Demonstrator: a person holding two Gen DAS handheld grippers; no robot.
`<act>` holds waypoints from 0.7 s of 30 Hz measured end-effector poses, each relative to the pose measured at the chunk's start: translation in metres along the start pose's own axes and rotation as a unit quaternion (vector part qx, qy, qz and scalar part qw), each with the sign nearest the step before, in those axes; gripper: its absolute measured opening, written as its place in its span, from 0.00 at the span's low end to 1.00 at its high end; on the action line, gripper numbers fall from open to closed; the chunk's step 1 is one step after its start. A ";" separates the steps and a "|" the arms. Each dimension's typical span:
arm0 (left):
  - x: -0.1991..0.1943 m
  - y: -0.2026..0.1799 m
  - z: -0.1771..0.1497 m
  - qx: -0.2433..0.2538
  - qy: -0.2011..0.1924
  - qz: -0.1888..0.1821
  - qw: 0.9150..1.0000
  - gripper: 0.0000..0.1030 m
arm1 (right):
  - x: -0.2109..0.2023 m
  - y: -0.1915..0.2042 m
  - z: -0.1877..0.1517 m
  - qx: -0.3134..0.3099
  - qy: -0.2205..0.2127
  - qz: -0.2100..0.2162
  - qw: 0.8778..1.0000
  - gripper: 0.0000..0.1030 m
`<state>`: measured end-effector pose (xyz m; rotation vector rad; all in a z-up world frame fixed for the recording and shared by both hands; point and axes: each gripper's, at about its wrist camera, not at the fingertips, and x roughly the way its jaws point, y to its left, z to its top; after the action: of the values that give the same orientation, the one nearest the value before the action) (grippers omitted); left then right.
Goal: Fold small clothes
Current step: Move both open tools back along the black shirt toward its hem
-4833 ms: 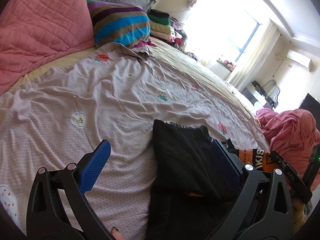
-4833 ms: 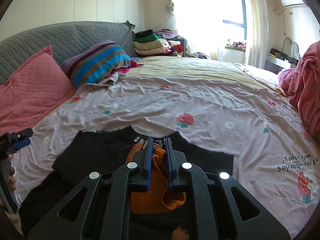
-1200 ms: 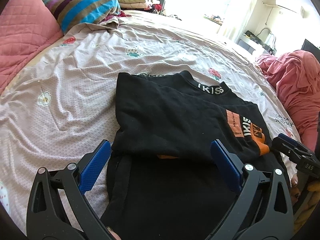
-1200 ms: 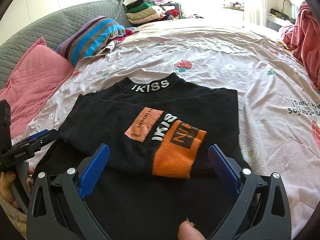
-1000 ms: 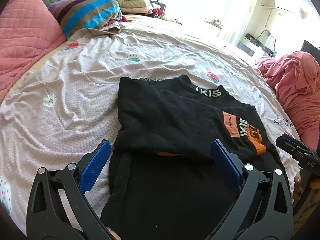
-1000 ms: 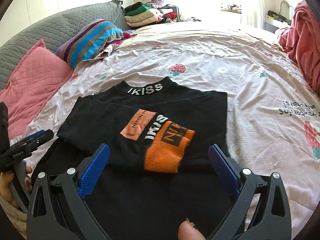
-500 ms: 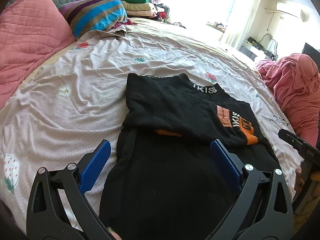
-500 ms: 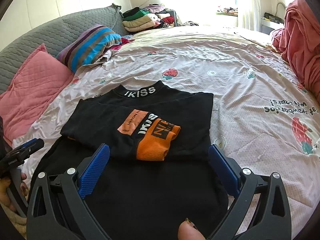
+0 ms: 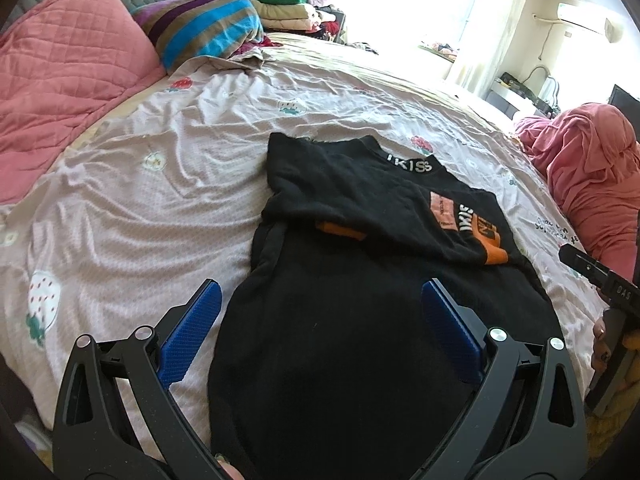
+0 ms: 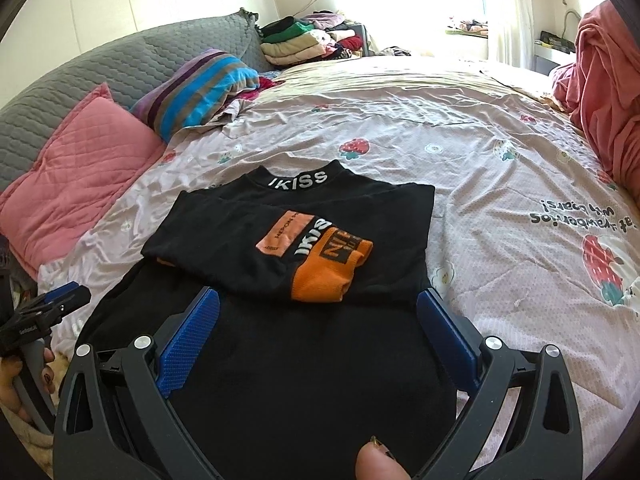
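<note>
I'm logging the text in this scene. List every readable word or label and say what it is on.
"IKISS": white letters on the collar of the black sweater.
"IKIS", cut off at the fold: white letters on the folded sleeve.
Orange patch on that sleeve: print too small to read.
Black-on-orange block near the cuff: unclear.
"with bears", upside down: bedsheet; the rest is unclear.
"OAS": right gripper body.

- I see the bed [image 10: 460, 128] covered by a pale pink strawberry-print sheet [image 10: 500, 216], wrinkled.
- A black sweater [image 10: 304, 320] lies flat on it, both sleeves folded across the chest, orange cuff on top.
- At the head sit a pink quilted pillow [image 10: 80, 160] and a striped pillow [image 10: 196, 92].
- A red-pink blanket heap [image 10: 604, 92] rests at my right edge.
</note>
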<state>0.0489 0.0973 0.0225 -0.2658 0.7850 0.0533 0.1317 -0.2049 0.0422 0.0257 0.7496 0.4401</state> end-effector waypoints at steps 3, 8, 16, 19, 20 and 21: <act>-0.006 0.001 -0.005 0.000 0.001 0.005 1.000 0.91 | -0.005 0.000 -0.005 -0.003 0.002 0.003 1.000 0.96; -0.017 0.003 -0.016 0.000 0.004 0.014 1.000 0.91 | -0.014 0.002 -0.011 -0.012 0.002 0.008 1.000 0.96; -0.027 0.009 -0.028 -0.002 0.011 0.030 0.999 0.91 | -0.028 0.001 -0.020 -0.019 0.002 0.014 1.000 0.96; -0.026 0.010 -0.034 -0.003 0.020 0.031 0.999 0.91 | -0.030 0.000 -0.023 -0.018 0.006 0.016 1.000 0.96; -0.026 0.010 -0.035 -0.003 0.023 0.031 0.999 0.91 | -0.031 0.000 -0.026 -0.019 0.009 0.017 1.000 0.96; -0.026 0.011 -0.037 -0.002 0.027 0.032 0.999 0.91 | -0.032 0.000 -0.027 -0.020 0.011 0.017 1.000 0.96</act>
<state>0.0034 0.0994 0.0137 -0.2468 0.8467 0.1079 0.0935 -0.2213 0.0429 -0.0039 0.7636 0.4888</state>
